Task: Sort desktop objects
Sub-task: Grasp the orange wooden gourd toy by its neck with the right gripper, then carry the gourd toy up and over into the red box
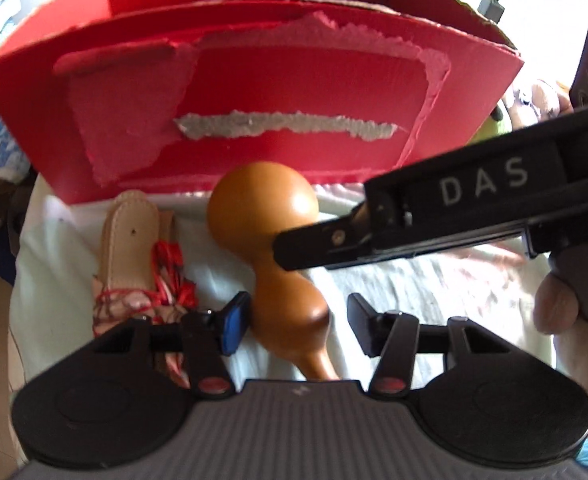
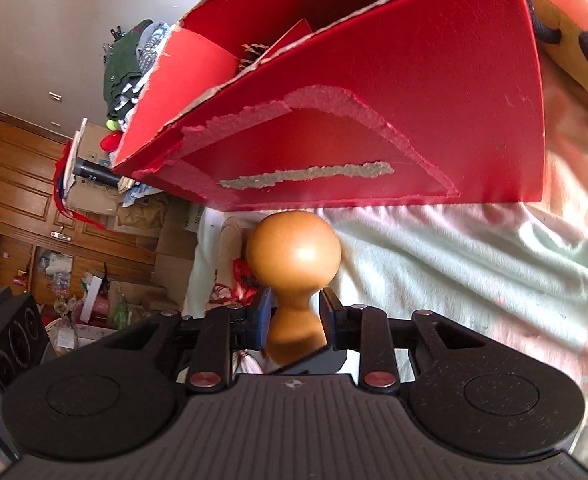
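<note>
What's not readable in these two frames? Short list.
- Gourd stem tip: left wrist view, hidden behind the left gripper body.
- Right gripper pad contact on the gourd waist: right wrist view, gaps too small to judge.
- Red box contents: walls hide all but a pine cone.
- Sheath lower end: left wrist view, behind the gripper.

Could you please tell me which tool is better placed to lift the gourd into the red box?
Right: the right tool already brackets the gourd's neck, while the left tool sits open.
</note>
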A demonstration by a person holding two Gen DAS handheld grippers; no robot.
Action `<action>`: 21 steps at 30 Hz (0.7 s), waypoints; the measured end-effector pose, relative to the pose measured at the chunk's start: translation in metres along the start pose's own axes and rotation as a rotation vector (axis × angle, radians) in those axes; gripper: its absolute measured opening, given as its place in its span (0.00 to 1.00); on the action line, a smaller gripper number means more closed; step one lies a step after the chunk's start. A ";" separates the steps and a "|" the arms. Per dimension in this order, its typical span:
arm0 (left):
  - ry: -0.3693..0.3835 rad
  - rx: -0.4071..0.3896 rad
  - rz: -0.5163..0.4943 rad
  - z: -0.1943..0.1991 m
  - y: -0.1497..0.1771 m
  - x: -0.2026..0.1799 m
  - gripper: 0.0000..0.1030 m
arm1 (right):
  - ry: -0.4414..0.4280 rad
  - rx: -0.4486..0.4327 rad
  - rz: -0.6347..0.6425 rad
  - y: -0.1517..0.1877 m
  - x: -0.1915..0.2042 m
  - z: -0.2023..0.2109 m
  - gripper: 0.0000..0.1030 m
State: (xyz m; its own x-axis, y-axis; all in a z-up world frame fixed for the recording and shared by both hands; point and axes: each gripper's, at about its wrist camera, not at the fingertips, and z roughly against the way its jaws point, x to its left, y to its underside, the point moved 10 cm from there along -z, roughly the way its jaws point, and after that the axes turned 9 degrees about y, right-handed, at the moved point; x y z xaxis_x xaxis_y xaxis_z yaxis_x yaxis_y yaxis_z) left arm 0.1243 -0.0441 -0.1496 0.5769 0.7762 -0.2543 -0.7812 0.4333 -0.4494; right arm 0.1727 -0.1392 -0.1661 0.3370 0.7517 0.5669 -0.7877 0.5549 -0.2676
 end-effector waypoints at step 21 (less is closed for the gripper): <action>0.054 0.024 -0.162 0.005 -0.015 -0.062 0.41 | -0.044 0.024 -0.048 0.008 -0.021 0.022 0.29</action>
State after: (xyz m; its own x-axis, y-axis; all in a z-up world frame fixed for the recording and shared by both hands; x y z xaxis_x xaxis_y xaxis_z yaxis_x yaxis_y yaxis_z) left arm 0.0989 -0.0966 -0.1232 0.7069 0.6702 -0.2261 -0.6823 0.5619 -0.4676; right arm 0.1480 -0.1591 -0.1627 0.3519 0.7076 0.6128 -0.7833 0.5810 -0.2211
